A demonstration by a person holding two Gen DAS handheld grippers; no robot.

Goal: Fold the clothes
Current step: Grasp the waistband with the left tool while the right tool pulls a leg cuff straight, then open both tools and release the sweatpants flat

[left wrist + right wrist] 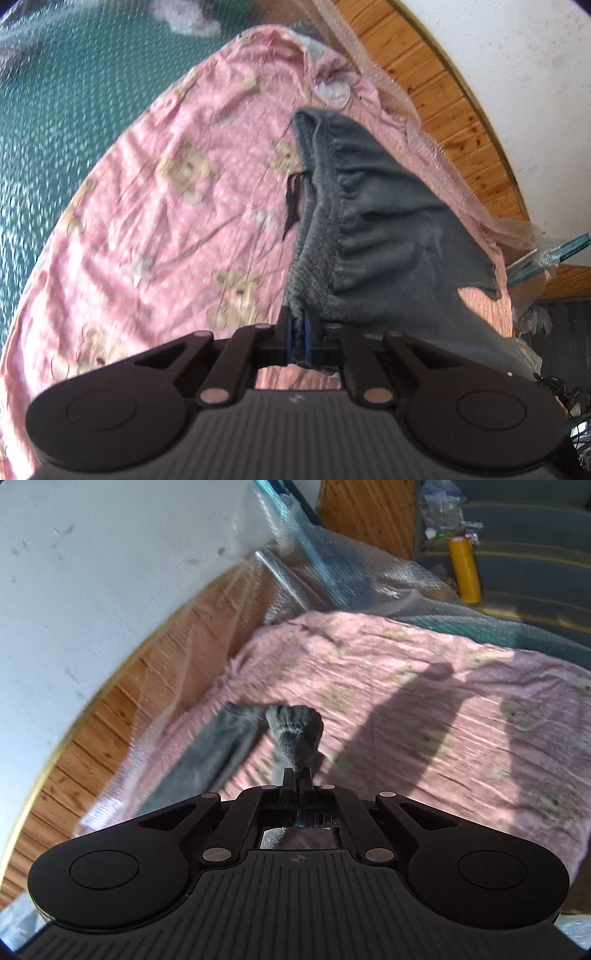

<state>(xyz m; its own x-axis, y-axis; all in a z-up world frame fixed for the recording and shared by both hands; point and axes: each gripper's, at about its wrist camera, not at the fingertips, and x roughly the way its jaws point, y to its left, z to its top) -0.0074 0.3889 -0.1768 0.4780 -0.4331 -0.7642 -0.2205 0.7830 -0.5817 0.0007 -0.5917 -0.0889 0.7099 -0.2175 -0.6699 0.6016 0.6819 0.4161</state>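
Note:
A grey fleece garment [373, 221] with a ribbed hem hangs over a pink bear-print sheet [166, 206]. My left gripper [298, 325] is shut on its ribbed edge, and the cloth drapes away to the right. In the right wrist view my right gripper [297, 775] is shut on another ribbed part of the same grey garment [295, 731], which trails down left onto the pink sheet [424, 716]. A dark drawstring [291, 206] dangles from the garment.
A wooden headboard [454, 122] wrapped in bubble wrap and a white wall [524, 74] lie to one side. Green bubble-textured covering [74, 96] borders the sheet. A yellow tape roll [466, 570] stands on grey steps beyond the bed.

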